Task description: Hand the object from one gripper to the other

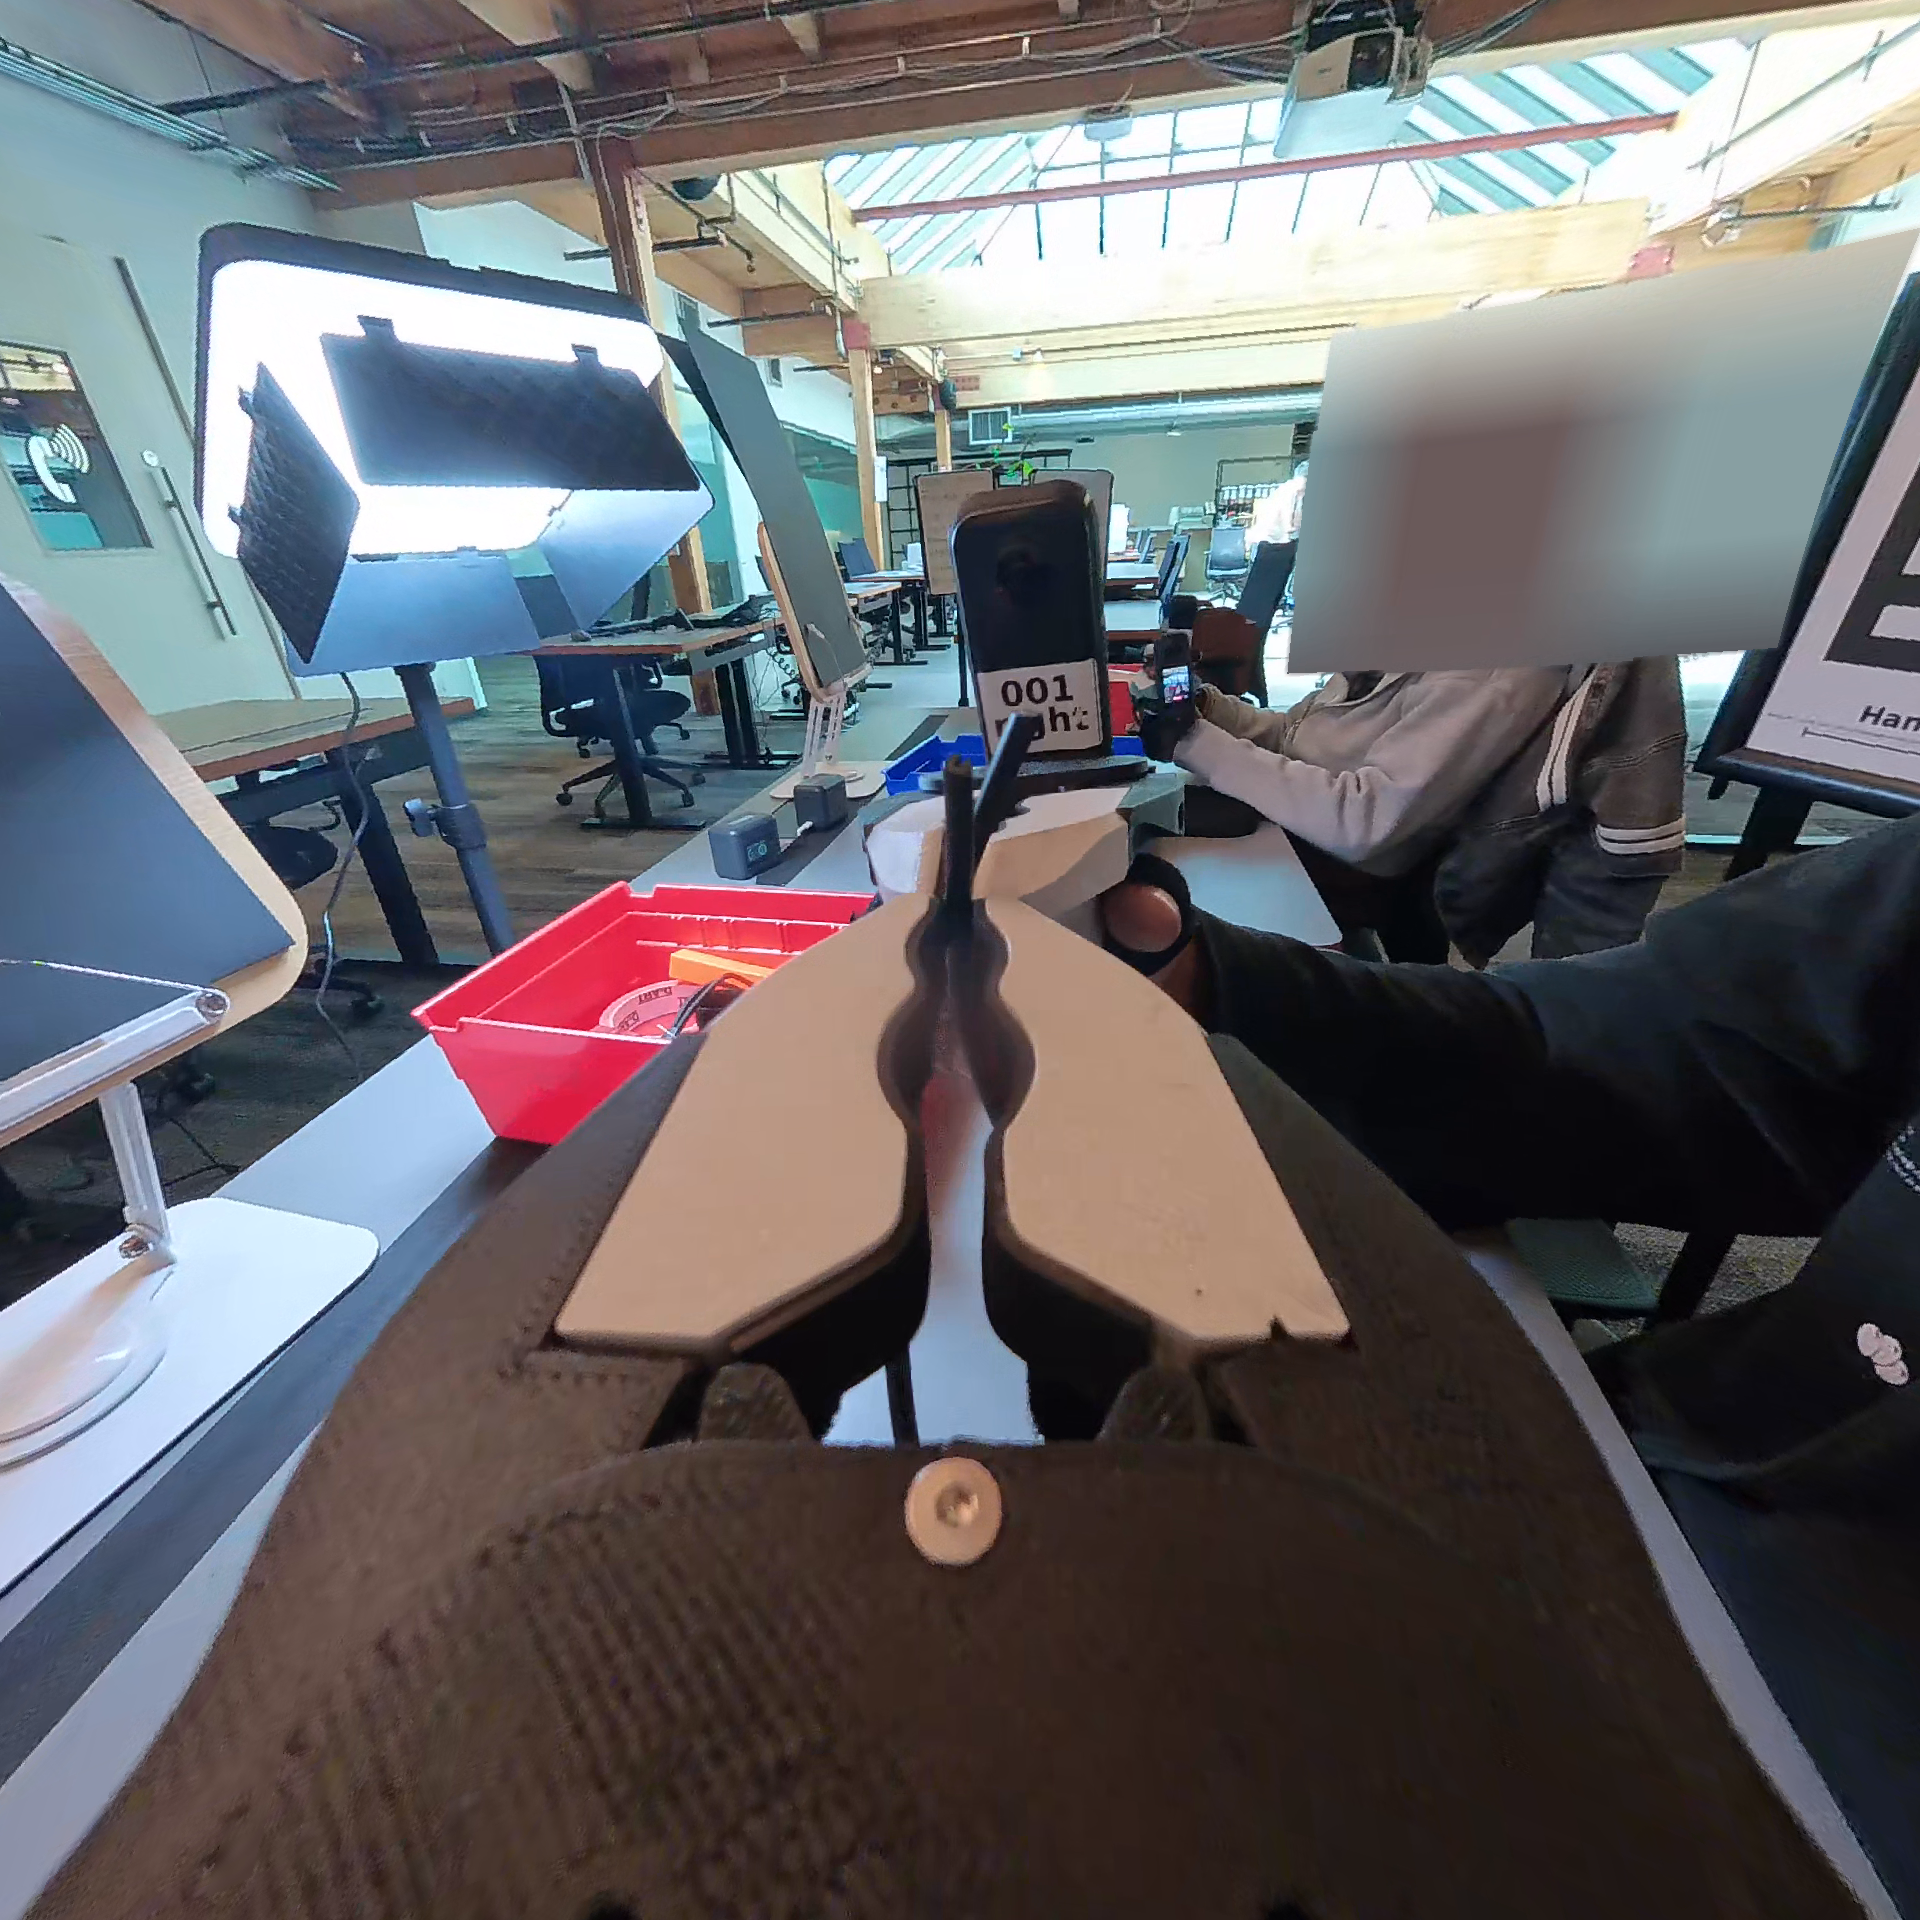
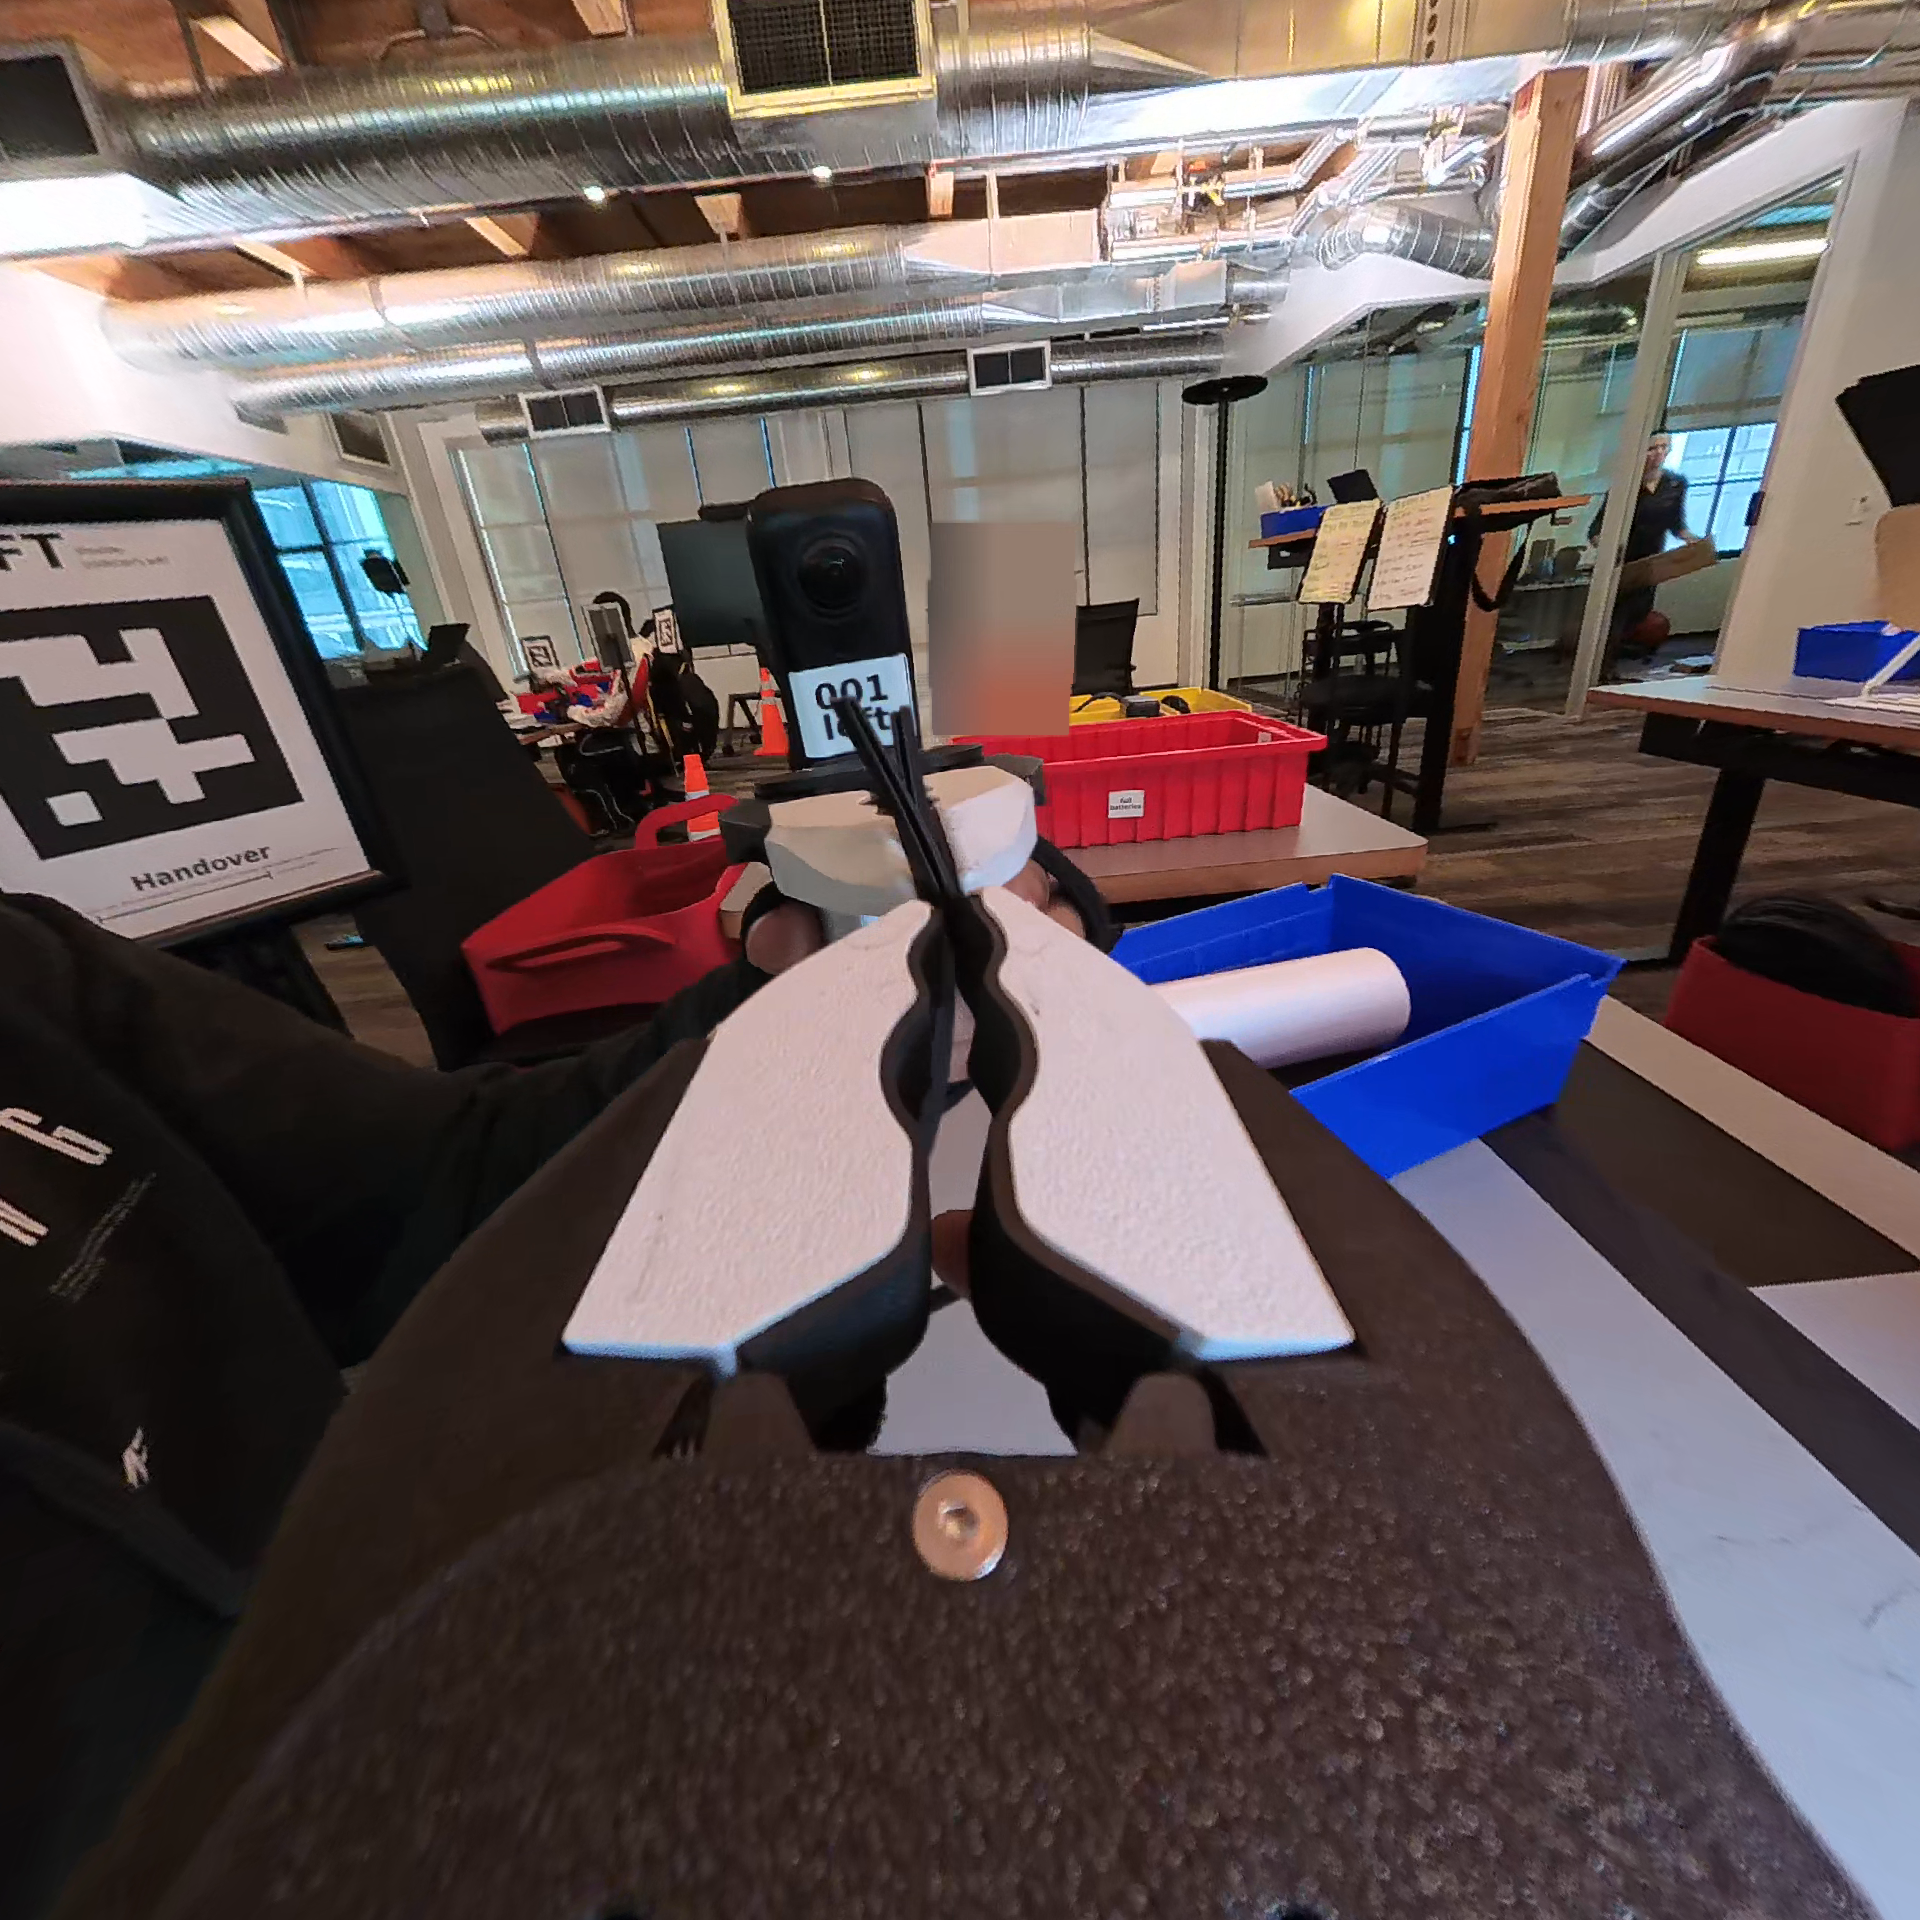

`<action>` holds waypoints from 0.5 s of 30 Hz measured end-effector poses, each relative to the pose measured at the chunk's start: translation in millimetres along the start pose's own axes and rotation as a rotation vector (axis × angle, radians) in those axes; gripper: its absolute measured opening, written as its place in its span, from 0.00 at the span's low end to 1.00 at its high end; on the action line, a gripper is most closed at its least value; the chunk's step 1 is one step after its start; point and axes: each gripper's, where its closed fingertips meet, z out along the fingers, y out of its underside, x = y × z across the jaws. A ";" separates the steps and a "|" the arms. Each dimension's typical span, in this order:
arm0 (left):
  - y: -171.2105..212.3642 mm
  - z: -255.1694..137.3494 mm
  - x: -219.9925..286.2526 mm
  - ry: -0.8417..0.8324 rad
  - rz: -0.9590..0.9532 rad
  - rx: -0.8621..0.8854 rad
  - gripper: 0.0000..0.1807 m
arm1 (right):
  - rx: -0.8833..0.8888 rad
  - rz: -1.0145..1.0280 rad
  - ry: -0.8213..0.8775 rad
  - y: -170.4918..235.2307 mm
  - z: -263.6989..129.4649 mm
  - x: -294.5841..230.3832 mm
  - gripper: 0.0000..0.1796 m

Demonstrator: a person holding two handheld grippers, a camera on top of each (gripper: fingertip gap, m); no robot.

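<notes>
An open workshop with exposed ducts and timber beams is recorded; the work is held above a pale table (image 2: 1714,1558) with dark stripes. The left gripper (image 1: 956,925) is seen closed on thin black strips (image 1: 958,831), apparently cable ties, which rise from its tips. The right gripper (image 2: 951,920) is likewise closed on the same strips (image 2: 914,821). The two grippers are set tip to tip, facing each other, so the strips lie directly ahead of both, their long axis roughly upright and crosswise to the fingers. Neither gripper is judged nearer. A red bin (image 1: 540,1039) is noted left, a blue bin (image 2: 1455,1039) right. Release by one gripper is judged outstanding.
</notes>
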 end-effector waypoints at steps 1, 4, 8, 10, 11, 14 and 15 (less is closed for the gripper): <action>-0.2 0.1 -0.2 0.000 0.000 0.004 0.02 | 0.005 0.011 -0.004 -0.1 0.0 -0.4 0.01; 1.0 -0.2 -2.2 -0.011 0.007 0.002 0.02 | -0.012 -0.012 0.020 2.7 0.4 1.9 0.01; 6.3 -1.6 -3.1 -0.037 0.078 -0.052 0.02 | -0.005 -0.023 0.009 -1.9 -0.7 -2.9 0.01; 9.6 -2.1 -1.5 -0.037 0.110 -0.081 0.02 | -0.024 -0.026 0.017 -1.4 -0.8 -3.6 0.01; 9.2 -1.8 1.4 -0.022 0.114 -0.078 0.02 | -0.043 -0.042 0.029 1.1 -0.2 -3.1 0.01; 10.7 0.0 4.2 -0.010 0.118 -0.085 0.02 | -0.046 -0.039 0.012 1.0 -0.1 -6.9 0.01; 10.9 0.4 5.2 -0.004 0.116 -0.085 0.02 | -0.050 -0.042 0.007 1.3 -0.3 -7.6 0.01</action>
